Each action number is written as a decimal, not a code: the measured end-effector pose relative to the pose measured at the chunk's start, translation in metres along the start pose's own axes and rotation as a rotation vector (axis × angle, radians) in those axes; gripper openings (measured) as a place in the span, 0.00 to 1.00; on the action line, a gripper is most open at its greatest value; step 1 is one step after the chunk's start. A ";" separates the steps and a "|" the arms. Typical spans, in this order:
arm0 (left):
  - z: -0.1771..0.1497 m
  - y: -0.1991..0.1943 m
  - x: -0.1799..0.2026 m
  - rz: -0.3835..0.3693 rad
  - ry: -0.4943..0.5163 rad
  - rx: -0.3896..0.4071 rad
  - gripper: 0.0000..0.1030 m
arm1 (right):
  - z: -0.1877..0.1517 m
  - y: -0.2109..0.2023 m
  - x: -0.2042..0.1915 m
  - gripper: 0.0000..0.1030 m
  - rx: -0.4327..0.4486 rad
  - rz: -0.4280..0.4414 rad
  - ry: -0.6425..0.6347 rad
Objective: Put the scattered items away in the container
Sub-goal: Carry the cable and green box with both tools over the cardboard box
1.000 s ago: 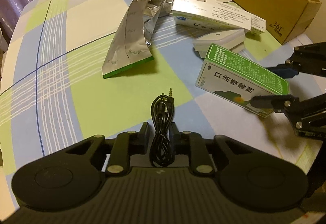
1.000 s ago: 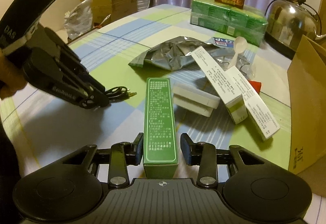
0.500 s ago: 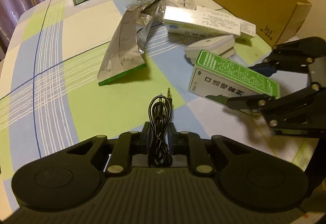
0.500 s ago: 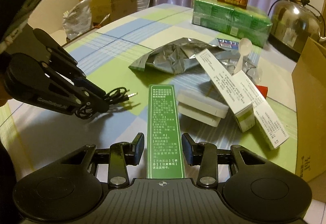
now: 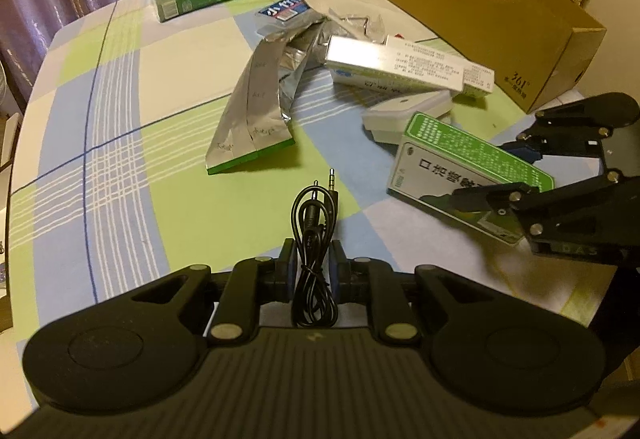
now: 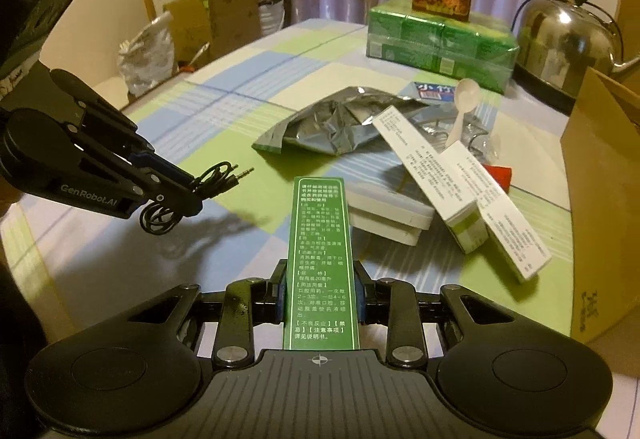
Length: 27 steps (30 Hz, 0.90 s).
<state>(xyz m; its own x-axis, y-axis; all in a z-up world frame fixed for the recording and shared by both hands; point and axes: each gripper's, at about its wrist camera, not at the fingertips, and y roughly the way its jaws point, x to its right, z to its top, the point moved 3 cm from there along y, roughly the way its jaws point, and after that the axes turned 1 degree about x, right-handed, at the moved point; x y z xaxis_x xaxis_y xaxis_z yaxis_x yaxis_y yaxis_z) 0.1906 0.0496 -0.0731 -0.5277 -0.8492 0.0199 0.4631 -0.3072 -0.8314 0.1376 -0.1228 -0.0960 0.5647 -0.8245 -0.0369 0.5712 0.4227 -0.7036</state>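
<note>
Change since a second ago: both grippers are now riding higher over the table (image 5: 120, 111) with their loads; the green box, which was lying near the white case, is now hanging clear of the cloth. Judged meaning: two pickups are complete and transport to the container is the step in hand.
Left gripper (image 5: 313, 259): its jaws are standing narrow, pinching a coiled black audio cable (image 5: 314, 239); the two plugs are pointing forward, and a loop is drooping below the fingers in the right wrist view (image 6: 160, 217).
Right gripper (image 6: 320, 291): its jaws are closing on the long sides of the green box (image 6: 320, 259), which is projecting forward between them, level and off the table.
Middle ground: a white case (image 6: 386, 215), two long white cartons (image 6: 460, 191), a crumpled foil pouch (image 5: 256, 111) and a plastic spoon (image 6: 464, 107) are lying scattered, still to be collected.
Far right: the cardboard box (image 5: 480, 15), judged to be the container, is standing open-topped well beyond both loads.
Far edge: green wrapped packs (image 6: 440, 39) and a steel kettle (image 6: 568, 35) are standing at the back.
</note>
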 end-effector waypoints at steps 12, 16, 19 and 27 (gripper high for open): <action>0.033 -0.051 0.038 -0.006 0.034 0.083 0.12 | 0.010 -0.076 0.015 0.27 0.115 -0.067 0.086; 0.064 -0.061 0.068 -0.031 0.082 0.127 0.12 | 0.025 -0.111 0.043 0.27 0.173 -0.131 0.132; 0.096 -0.066 0.096 -0.064 0.124 0.164 0.12 | 0.037 -0.138 0.074 0.27 0.216 -0.192 0.165; 0.192 -0.046 0.182 -0.173 0.220 0.243 0.12 | 0.058 -0.185 0.190 0.27 0.261 -0.356 0.260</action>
<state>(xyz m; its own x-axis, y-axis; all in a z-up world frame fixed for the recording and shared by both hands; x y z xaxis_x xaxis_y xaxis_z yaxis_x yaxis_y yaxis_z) 0.2103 -0.1740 0.0753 -0.7413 -0.6711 0.0065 0.4952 -0.5535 -0.6696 0.1741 -0.3351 0.0683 0.1601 -0.9868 -0.0256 0.8499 0.1510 -0.5049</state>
